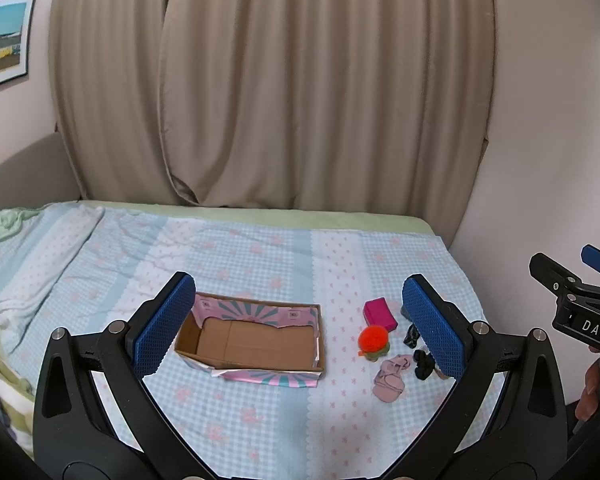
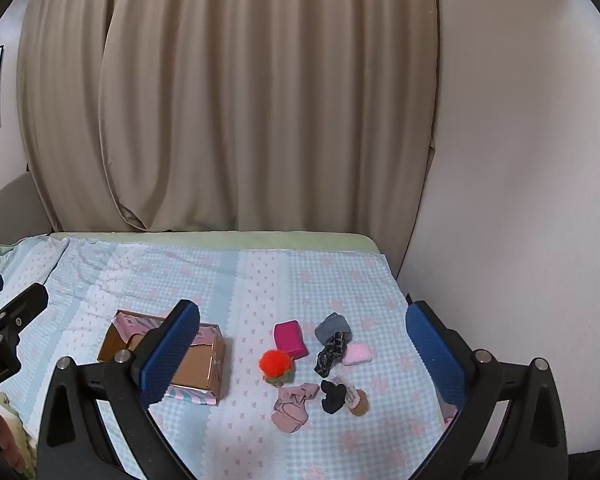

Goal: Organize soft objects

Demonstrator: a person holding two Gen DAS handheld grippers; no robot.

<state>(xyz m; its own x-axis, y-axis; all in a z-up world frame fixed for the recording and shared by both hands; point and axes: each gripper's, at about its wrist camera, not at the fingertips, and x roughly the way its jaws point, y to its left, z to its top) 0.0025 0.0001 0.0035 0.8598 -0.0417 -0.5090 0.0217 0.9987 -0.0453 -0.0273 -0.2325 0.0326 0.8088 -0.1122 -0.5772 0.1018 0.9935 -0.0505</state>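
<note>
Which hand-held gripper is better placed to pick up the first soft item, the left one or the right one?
Probably the right hand-held gripper: its open jaws frame the soft items. The left hand-held gripper faces the empty cardboard box, with the items toward its right finger.

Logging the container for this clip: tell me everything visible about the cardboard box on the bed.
The cardboard box is a shallow open-topped tray, plain brown inside, wrapped outside in pink paper with teal sunburst stripes that looks torn along the rim. Nothing lies in the part that shows. It sits flat on the checked bedspread, left of the cluster of soft items and apart from them. Nothing is gripping it.
</note>
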